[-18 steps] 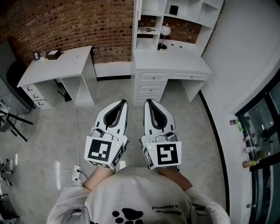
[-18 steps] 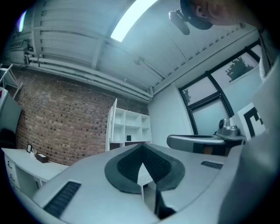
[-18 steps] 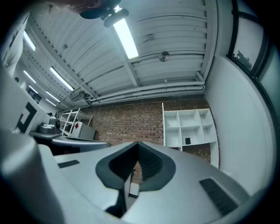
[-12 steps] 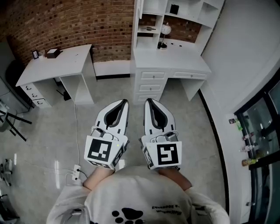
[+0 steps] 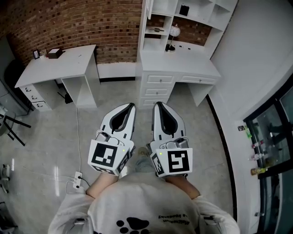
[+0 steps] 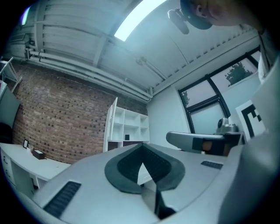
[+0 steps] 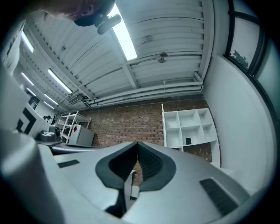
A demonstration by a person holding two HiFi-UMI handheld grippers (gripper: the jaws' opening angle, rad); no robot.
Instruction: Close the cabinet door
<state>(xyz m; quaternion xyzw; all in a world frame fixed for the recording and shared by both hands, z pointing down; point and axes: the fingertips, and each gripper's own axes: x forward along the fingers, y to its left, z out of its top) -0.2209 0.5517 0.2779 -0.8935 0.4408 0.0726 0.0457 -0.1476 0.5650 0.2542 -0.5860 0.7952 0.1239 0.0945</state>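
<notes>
A white shelf unit (image 5: 192, 13) stands on a white drawer desk (image 5: 176, 66) against the brick wall, well ahead of me. A tall white door panel (image 5: 144, 18) stands out at the unit's left edge; it shows again as the door panel (image 6: 111, 127) in the left gripper view. My left gripper (image 5: 132, 106) and right gripper (image 5: 155, 104) hang side by side above the floor, far short of the desk. Both are shut with nothing between the jaws, as the left gripper (image 6: 141, 146) and right gripper (image 7: 137, 143) views also show. The shelf unit (image 7: 188, 127) lies ahead in the right gripper view.
A second white desk (image 5: 57, 64) with a small box stands at the left against the brick wall (image 5: 78, 23). A power strip and cable (image 5: 75, 178) lie on the floor at the lower left. A white wall and dark glass panels (image 5: 270, 137) run along the right.
The head view has drifted slightly, so the room sits a little differently. Both grippers stay shut side by side; the right one sits a touch lower.
</notes>
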